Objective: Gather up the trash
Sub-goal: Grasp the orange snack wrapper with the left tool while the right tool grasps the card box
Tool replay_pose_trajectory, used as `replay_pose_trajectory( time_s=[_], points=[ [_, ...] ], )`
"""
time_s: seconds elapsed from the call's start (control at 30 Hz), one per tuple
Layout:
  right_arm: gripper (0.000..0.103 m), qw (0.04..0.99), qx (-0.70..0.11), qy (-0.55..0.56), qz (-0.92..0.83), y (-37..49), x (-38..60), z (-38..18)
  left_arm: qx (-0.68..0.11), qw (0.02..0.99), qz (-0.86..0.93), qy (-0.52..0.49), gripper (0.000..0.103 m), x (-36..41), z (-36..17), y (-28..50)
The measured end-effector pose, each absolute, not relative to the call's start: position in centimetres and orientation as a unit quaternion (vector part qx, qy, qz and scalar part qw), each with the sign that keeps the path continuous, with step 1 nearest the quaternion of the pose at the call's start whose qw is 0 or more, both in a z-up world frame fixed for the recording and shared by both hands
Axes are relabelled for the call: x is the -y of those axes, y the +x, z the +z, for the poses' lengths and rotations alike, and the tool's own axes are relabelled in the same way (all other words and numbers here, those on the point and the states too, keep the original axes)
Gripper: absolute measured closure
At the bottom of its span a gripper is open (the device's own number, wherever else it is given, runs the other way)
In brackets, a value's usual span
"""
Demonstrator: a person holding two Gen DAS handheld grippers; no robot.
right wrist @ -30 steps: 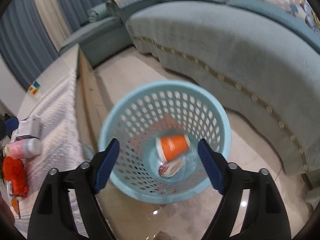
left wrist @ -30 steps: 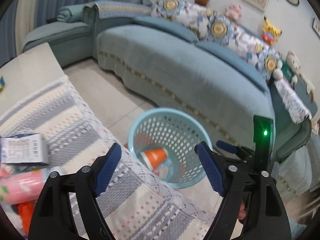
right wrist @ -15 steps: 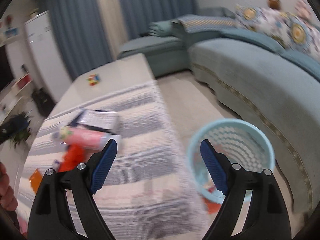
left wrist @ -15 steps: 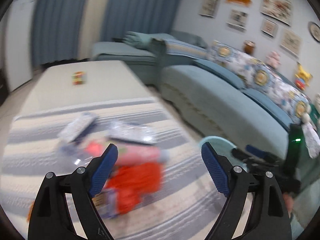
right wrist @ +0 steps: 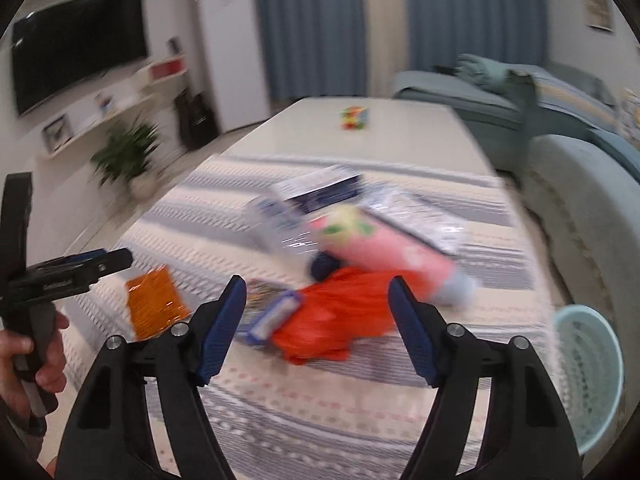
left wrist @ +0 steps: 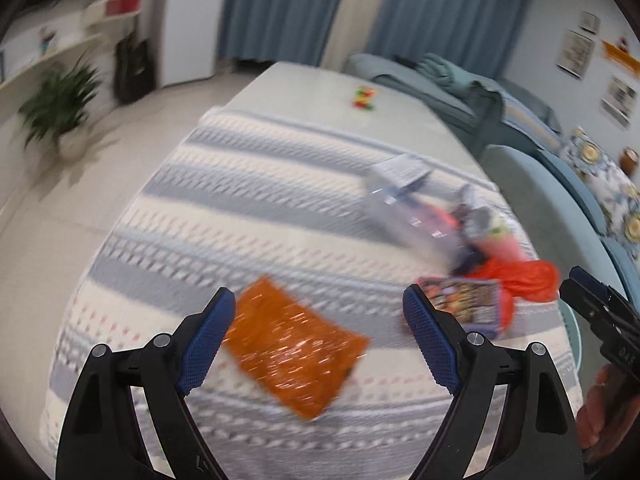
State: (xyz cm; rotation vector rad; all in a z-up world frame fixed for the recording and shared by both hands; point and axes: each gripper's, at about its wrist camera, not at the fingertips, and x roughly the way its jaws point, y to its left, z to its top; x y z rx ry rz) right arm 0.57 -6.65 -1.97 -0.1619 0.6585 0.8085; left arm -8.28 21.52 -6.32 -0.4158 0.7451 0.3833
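Trash lies on the striped cloth [left wrist: 248, 216] of a low table. An orange foil wrapper [left wrist: 292, 344] lies flat just beyond my left gripper [left wrist: 320, 344], which is open and empty above it. A red plastic bag [right wrist: 344, 316] lies between the fingers of my right gripper [right wrist: 316, 332], also open and empty. Beside the bag are a colourful packet [right wrist: 268, 312], a pink tube [right wrist: 384, 248], clear plastic packaging [right wrist: 412, 216] and a blue-white box [right wrist: 316, 192]. The light-blue basket [right wrist: 588, 376] stands on the floor at the table's right end.
A small colourful cube [right wrist: 354, 118] sits on the bare far half of the table. A teal sofa [right wrist: 584, 184] runs along the right. A potted plant [right wrist: 128, 156], shelves and a TV [right wrist: 76, 48] are at the left. Both views are motion-blurred.
Both grippers have swung left from over the basket to above the table and the trash pile. Both stayed open and empty.
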Motion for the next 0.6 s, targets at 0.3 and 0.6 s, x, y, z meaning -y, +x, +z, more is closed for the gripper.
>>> replay_pose_trajectory(
  time_s=[0.3, 0.6],
  points=[
    [0.034, 0.828, -0.362, -0.097, 0.417, 2.5, 1.2, -5.4, -0.415, 0.852, 0.205, -0.244, 0.020, -23.7, -10.8, -8.9],
    [0.050, 0.771, -0.414, -0.127, 0.466, 0.9, -0.1, -7.7, -0.446, 0.852, 0.214, -0.173, 0.031, -22.2, -12.5, -5.5]
  ],
)
